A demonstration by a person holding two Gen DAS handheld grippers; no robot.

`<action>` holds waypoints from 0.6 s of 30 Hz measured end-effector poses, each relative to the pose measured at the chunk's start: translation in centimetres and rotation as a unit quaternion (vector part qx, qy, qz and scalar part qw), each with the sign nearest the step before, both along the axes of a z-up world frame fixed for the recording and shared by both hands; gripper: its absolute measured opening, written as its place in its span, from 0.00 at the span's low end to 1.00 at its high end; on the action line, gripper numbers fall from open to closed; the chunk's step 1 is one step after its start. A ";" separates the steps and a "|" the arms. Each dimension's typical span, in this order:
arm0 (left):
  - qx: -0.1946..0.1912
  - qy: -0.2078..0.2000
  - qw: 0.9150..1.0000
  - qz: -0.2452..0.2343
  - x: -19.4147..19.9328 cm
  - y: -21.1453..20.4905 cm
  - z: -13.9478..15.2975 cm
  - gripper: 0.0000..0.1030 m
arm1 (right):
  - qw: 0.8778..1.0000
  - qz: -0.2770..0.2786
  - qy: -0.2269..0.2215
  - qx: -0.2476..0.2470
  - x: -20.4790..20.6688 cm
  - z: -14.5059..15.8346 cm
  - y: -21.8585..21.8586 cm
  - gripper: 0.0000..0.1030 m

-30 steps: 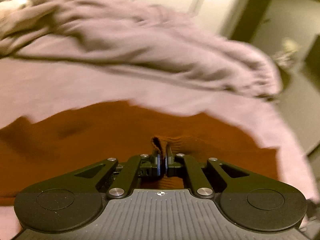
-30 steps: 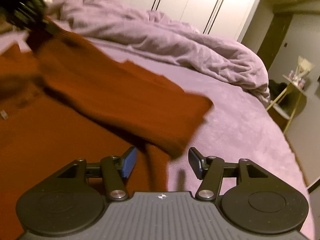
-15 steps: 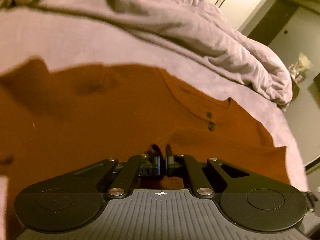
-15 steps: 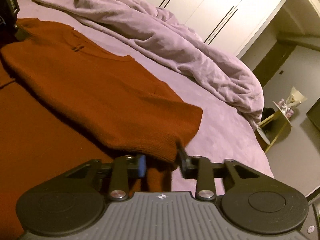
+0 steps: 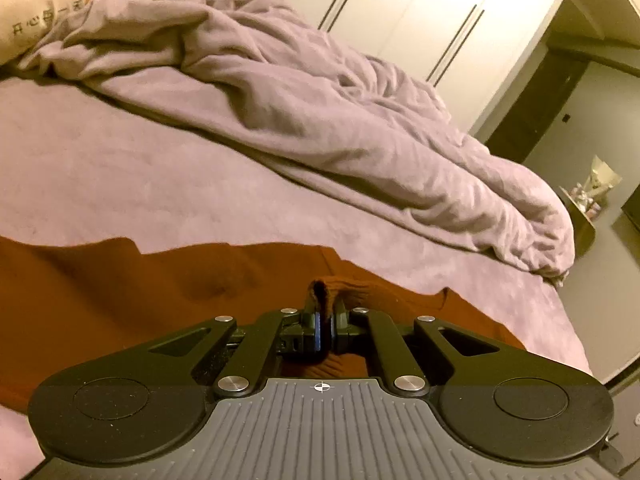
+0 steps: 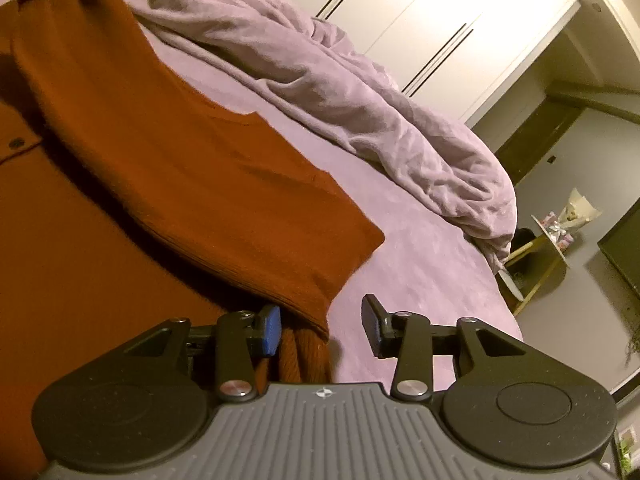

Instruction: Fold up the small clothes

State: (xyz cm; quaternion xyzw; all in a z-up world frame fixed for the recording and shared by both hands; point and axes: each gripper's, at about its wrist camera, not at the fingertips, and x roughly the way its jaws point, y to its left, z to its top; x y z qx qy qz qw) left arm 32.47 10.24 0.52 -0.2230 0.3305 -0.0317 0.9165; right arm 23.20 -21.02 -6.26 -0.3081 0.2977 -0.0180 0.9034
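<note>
Sweater [image 6: 168,168]: rust-orange ribbed knit, lying on the bed [image 6: 420,264]; one part is folded over the rest, its ribbed hem ending in a square corner toward the bed's right edge. A dark button shows on the lower layer at the far left of the right wrist view.
Sweater edges: the folded layer's long side runs diagonally from the top left down to the right gripper; the hem's stacked layers lie between that gripper's pads.
Left gripper [image 5: 323,330]: closed on a raised pinch of the sweater [image 5: 120,280], which stands up as a small fold above the pads.
Right gripper [image 6: 320,330]: jaws apart and opening; the left pad is beside the hem, the right pad stands clear over bare sheet. No grip.
Duvet [image 5: 320,120]: mauve, bunched in a long ridge across the far side of the bed, well apart from the sweater.
Open room: a wide strip of bare sheet lies between sweater and duvet, and more toward the bed's right edge.
</note>
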 end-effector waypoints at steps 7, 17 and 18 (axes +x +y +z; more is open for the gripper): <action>0.037 0.032 0.999 -0.023 0.3 -1.0 -2.7 0.06 | 0.999 -0.039 -0.006 0.032 0.5 -0.2 -2.3 0.23; 0.052 0.065 0.996 0.031 -0.3 2.2 -4.6 0.23 | 1.000 -0.025 0.007 0.005 -1.3 1.0 -2.0 0.52; 0.057 0.064 0.996 0.031 -0.5 2.4 -4.3 0.25 | 0.999 -0.028 0.009 0.021 -1.7 1.7 -2.3 0.52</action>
